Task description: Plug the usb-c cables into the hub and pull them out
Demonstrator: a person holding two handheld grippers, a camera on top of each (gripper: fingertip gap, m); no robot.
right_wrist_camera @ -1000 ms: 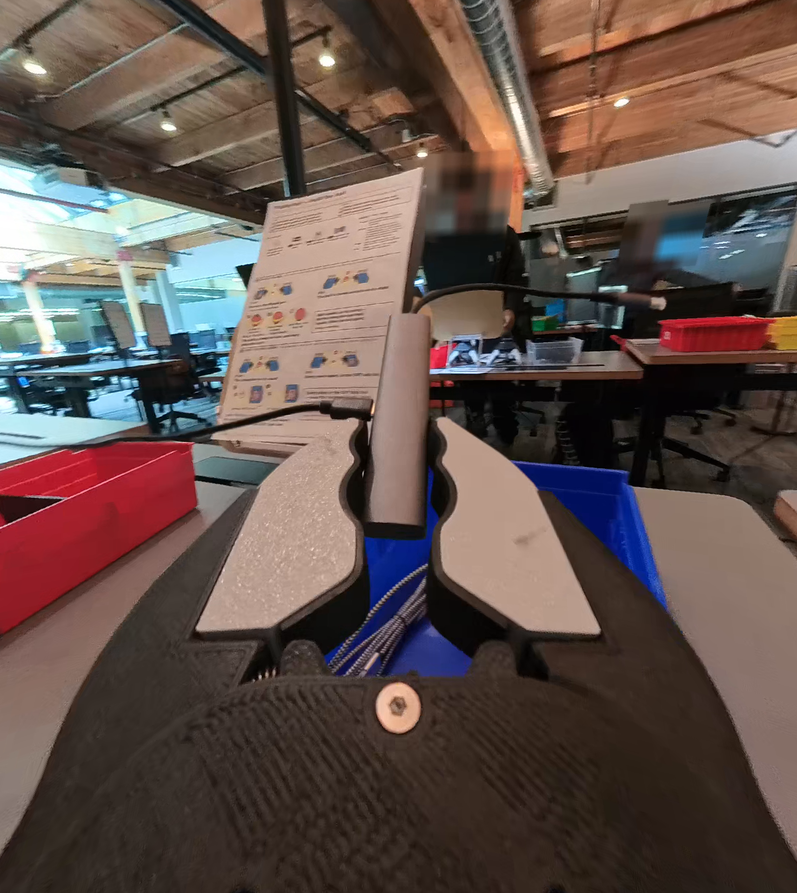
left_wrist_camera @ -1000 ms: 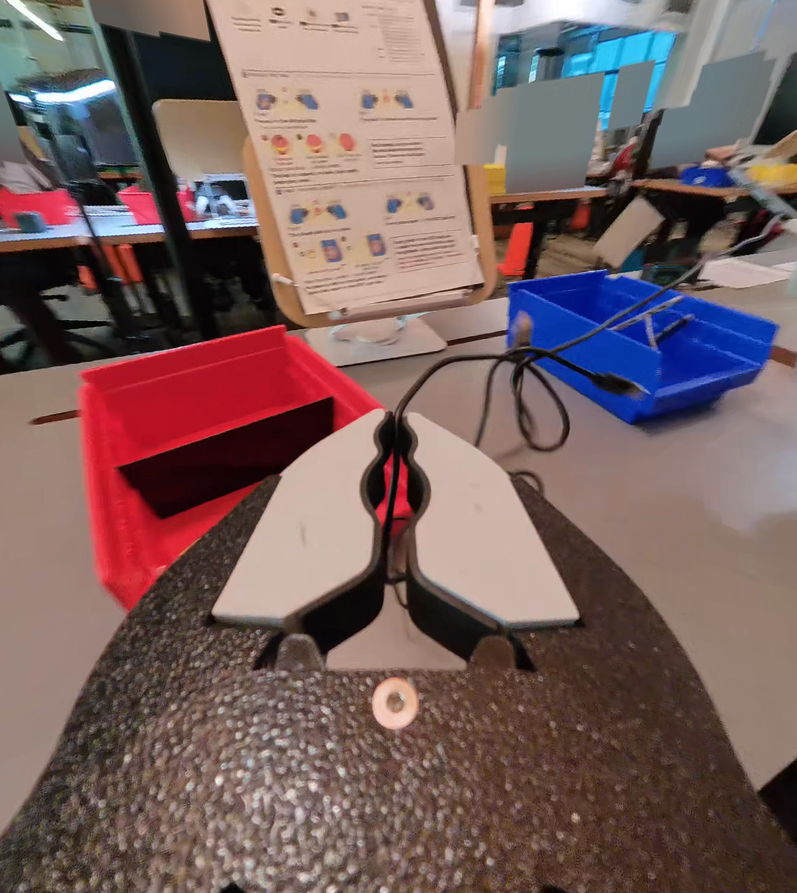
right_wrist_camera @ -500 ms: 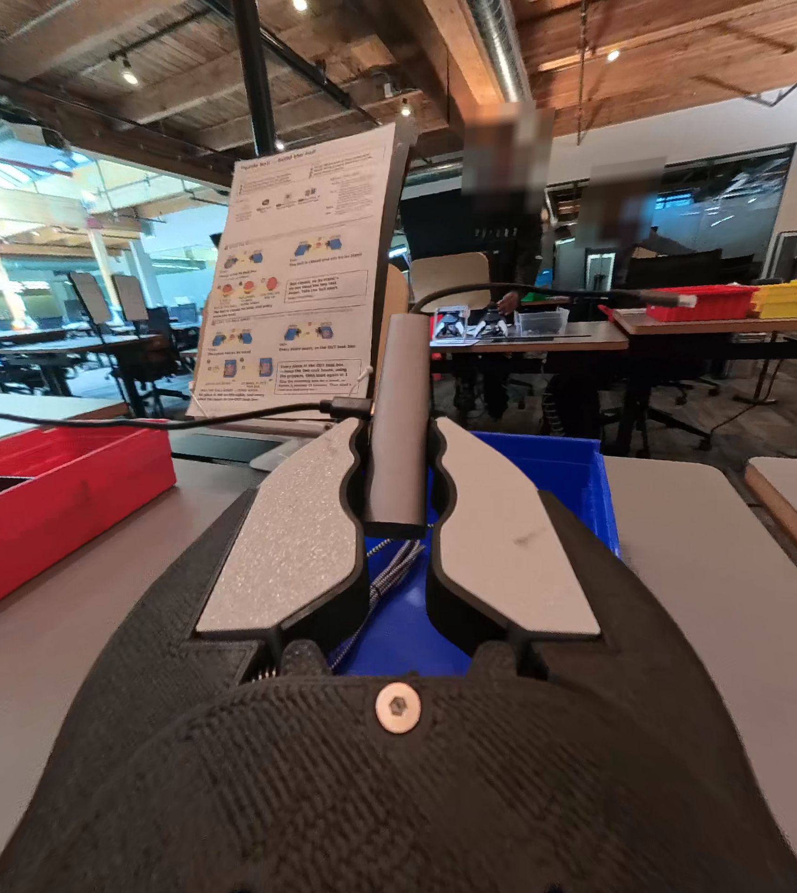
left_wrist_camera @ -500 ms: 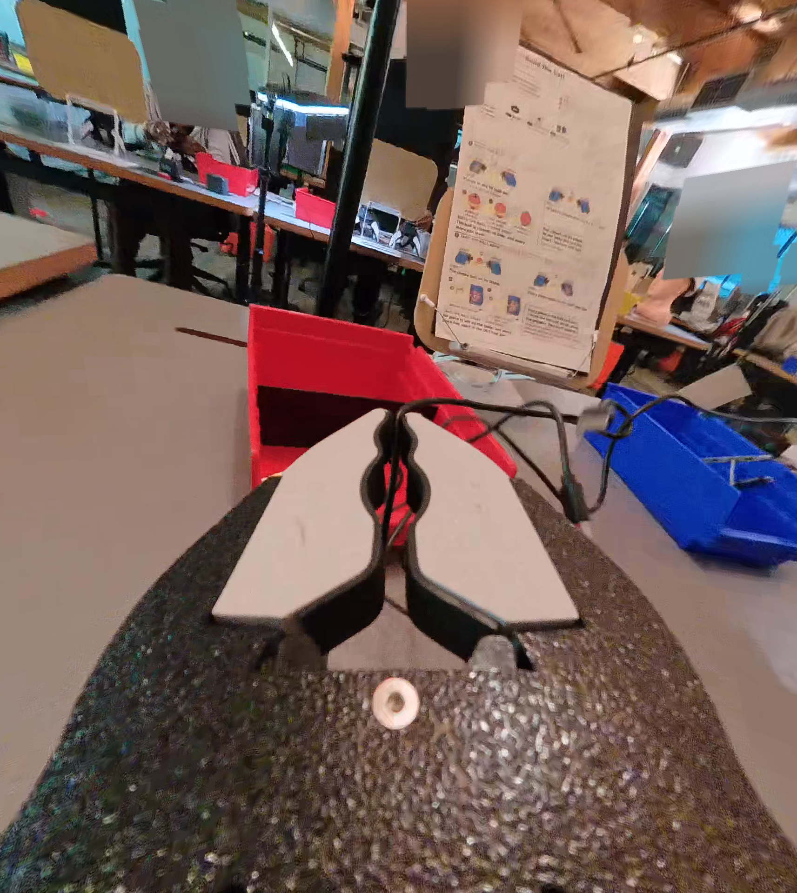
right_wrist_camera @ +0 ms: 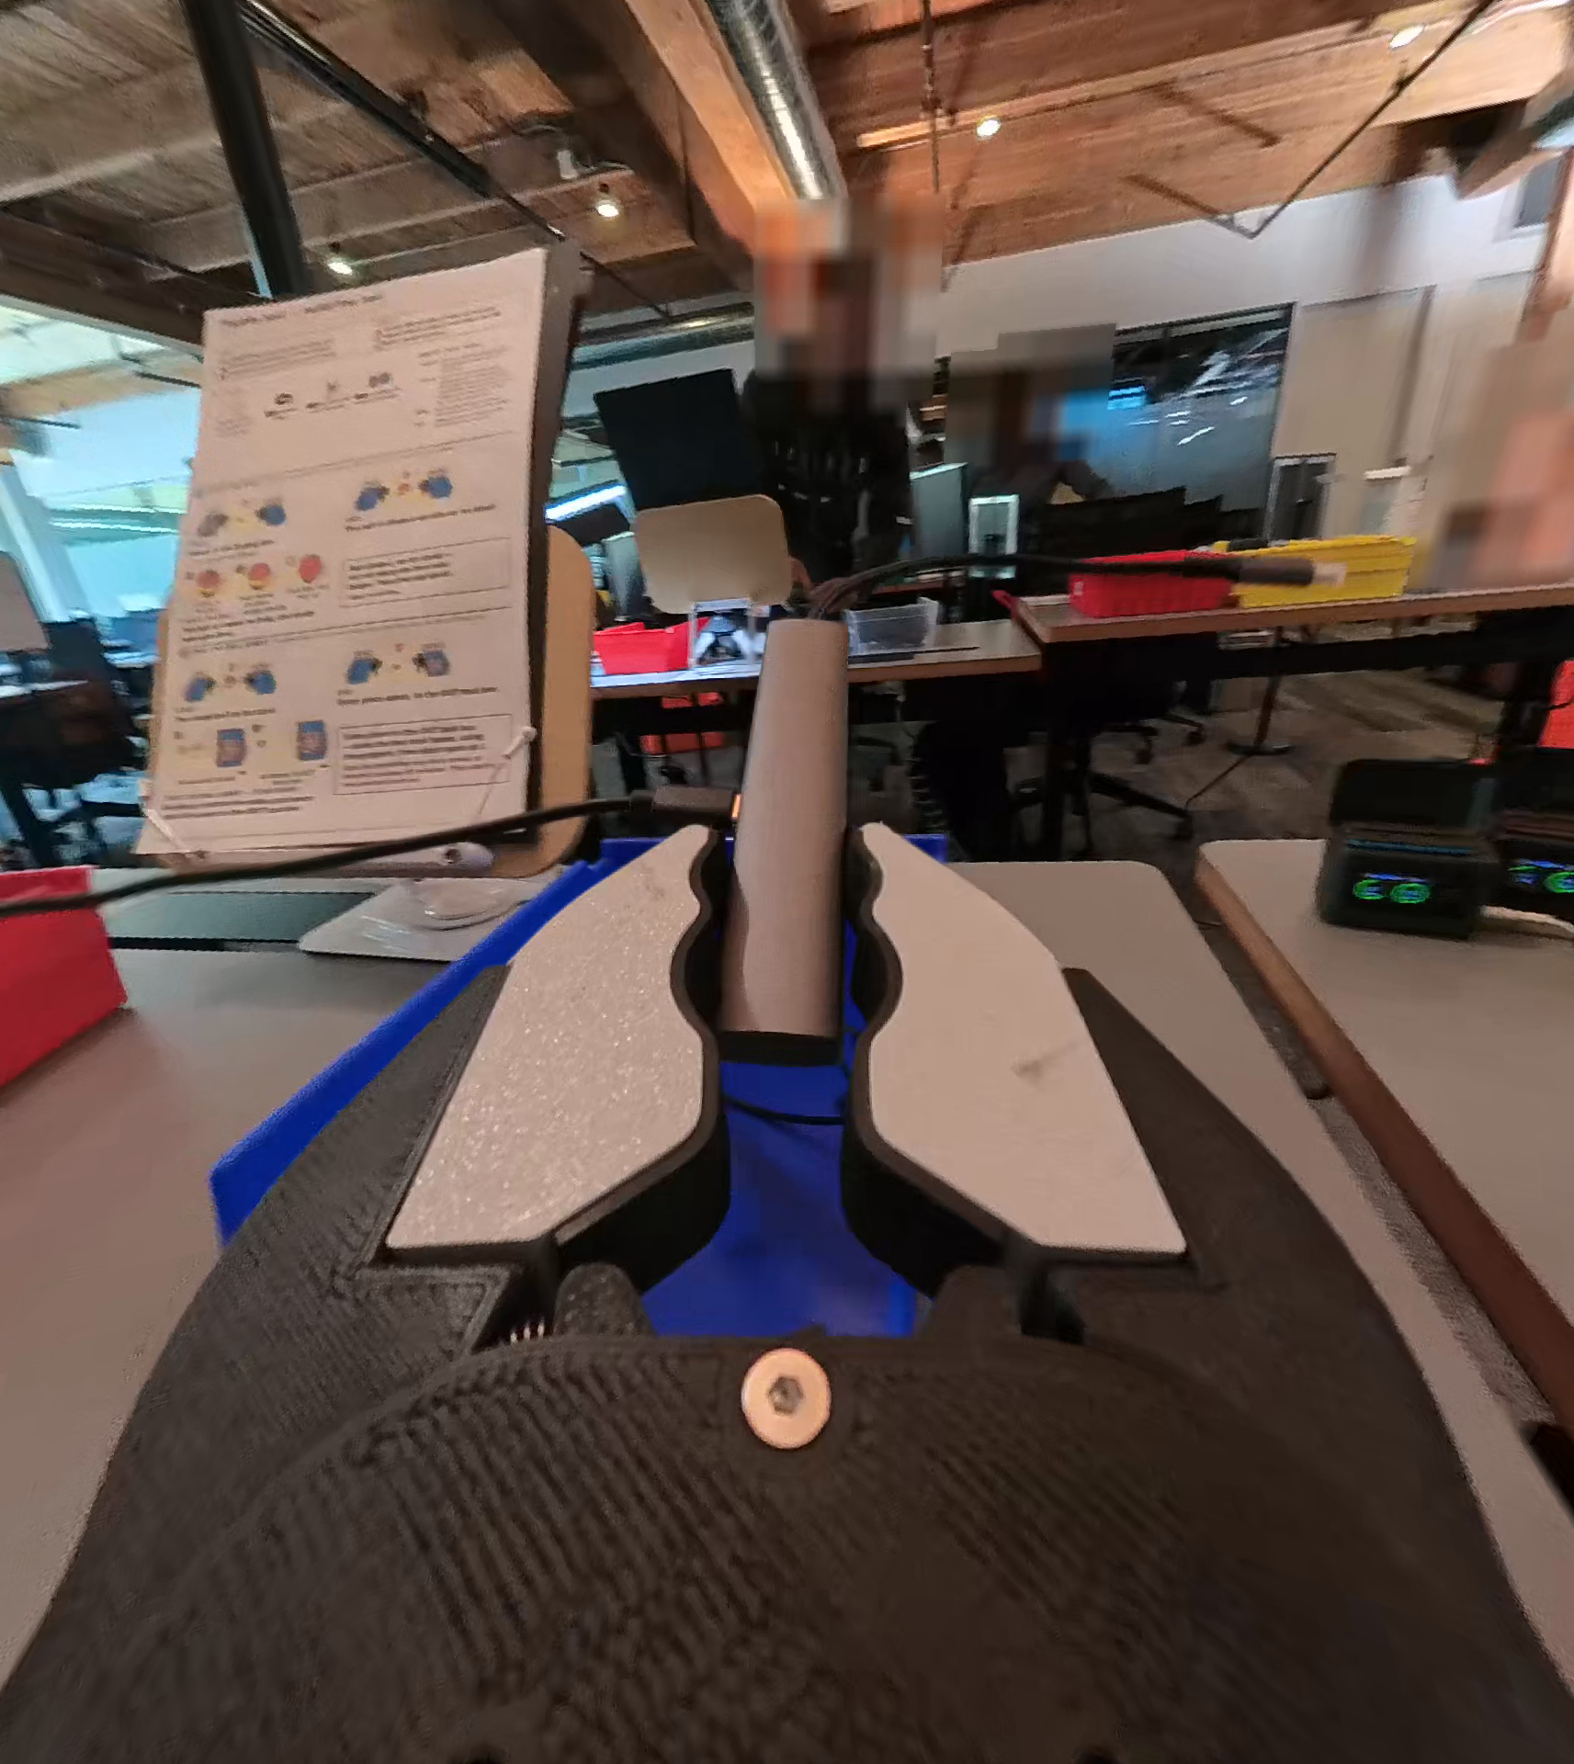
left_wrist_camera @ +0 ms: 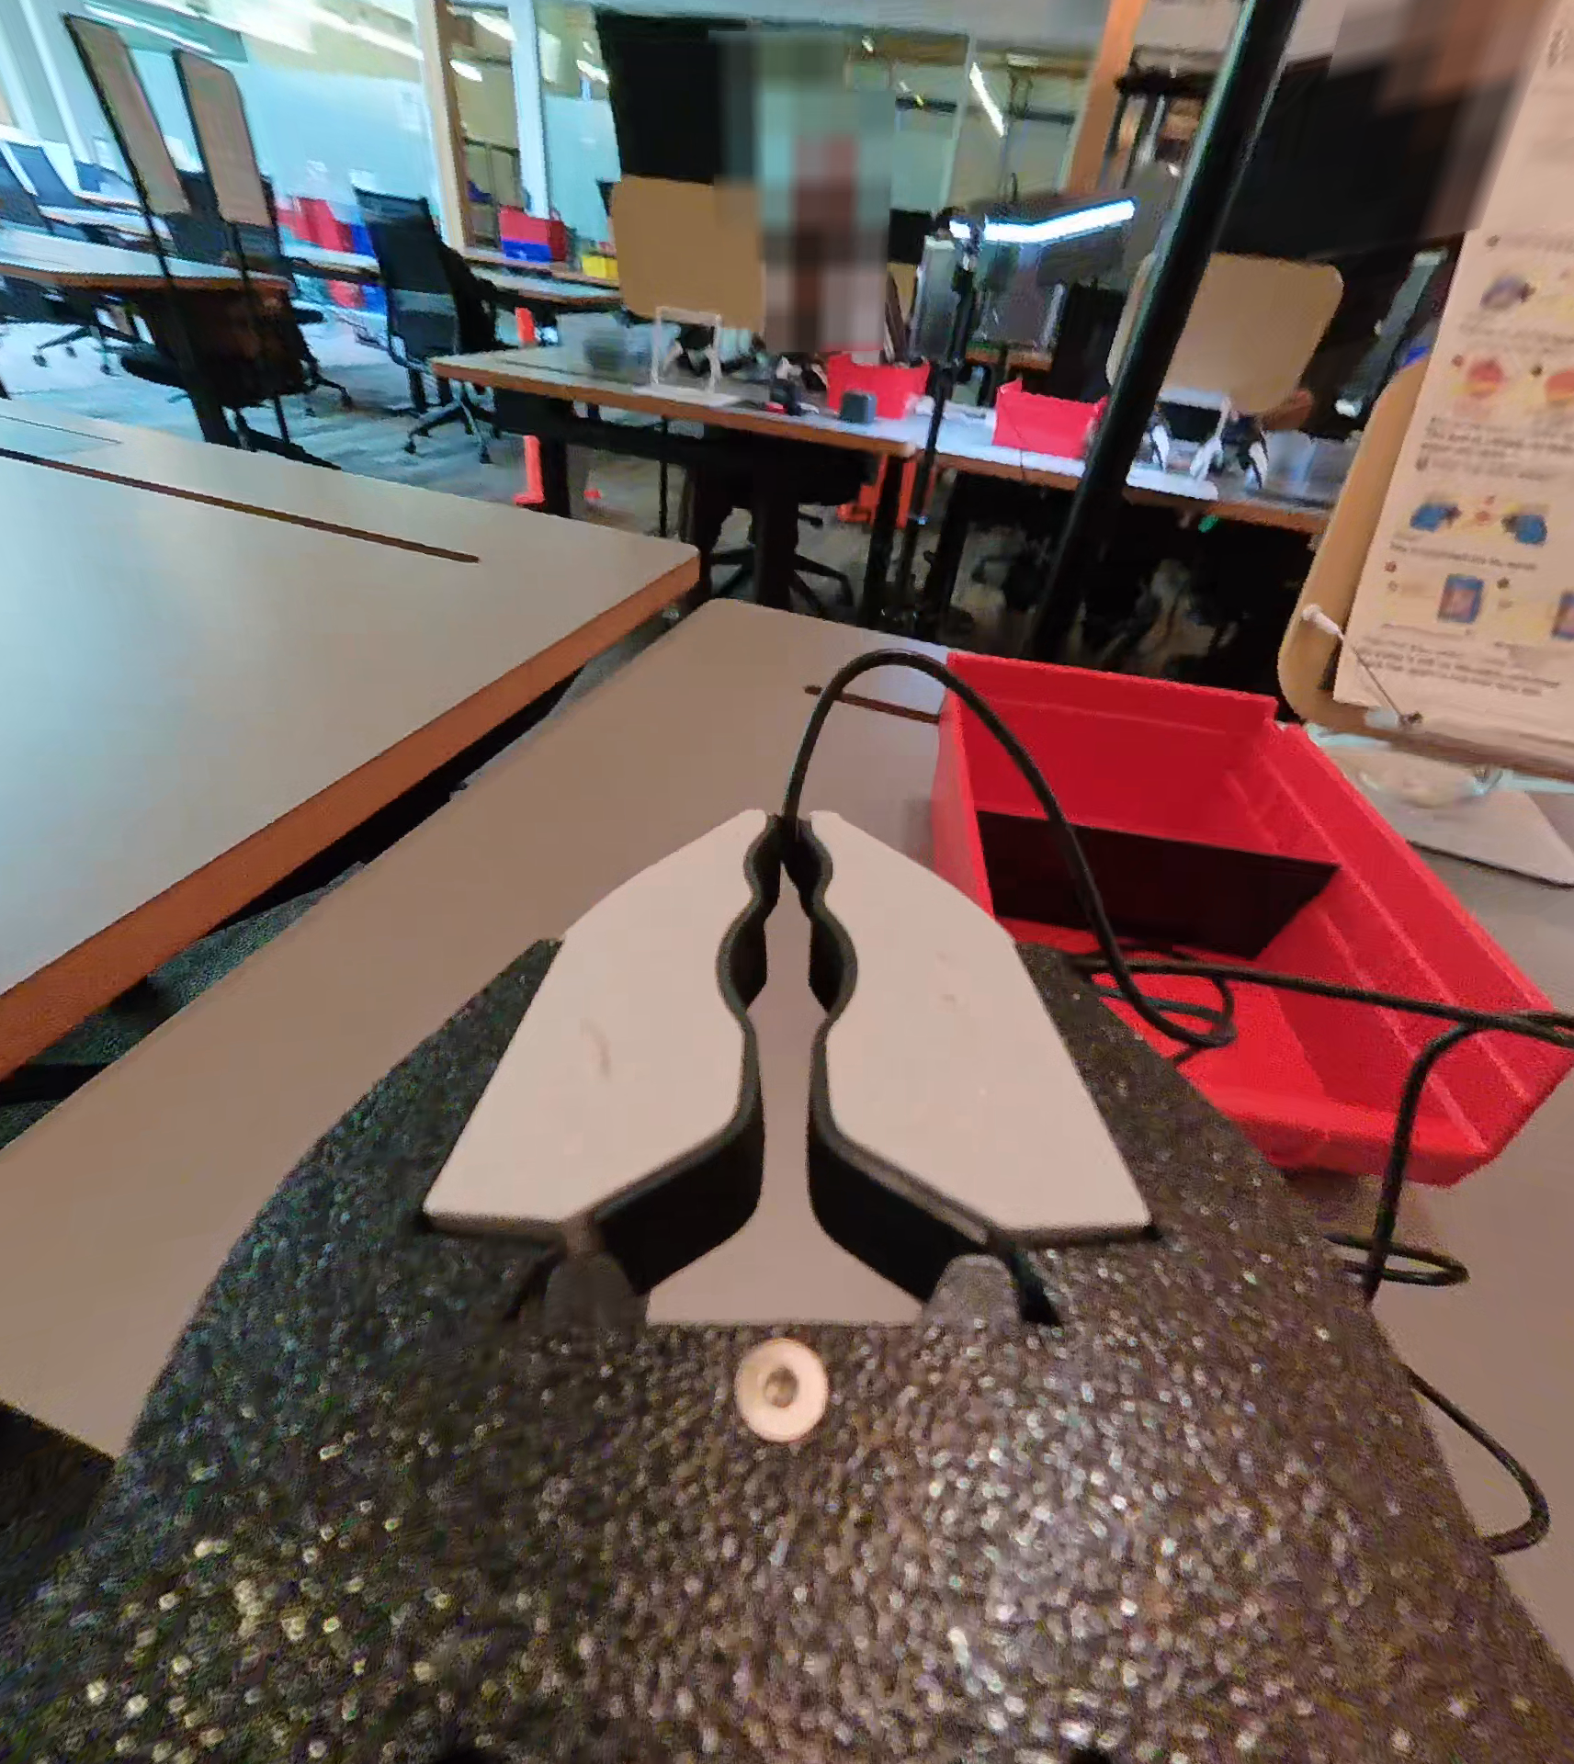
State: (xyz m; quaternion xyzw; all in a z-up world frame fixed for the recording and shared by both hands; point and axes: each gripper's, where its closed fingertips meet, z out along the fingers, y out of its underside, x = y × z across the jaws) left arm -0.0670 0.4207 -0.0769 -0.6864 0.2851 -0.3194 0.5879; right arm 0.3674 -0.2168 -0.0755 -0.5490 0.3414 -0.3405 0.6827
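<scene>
Slack goes out of the black usb-c cable as the left gripper, pinching it, swings away, plug still seated in the hub clamped upright by the right gripper, so pull-out looks imminent.

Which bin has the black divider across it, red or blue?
The red bin: a black divider spans it. The blue bin shows none.

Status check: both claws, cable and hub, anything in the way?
Left claw shut on black cable. Right claw shut on grey hub, plug seated in hub's side. Cable slack looped over red bin.
</scene>
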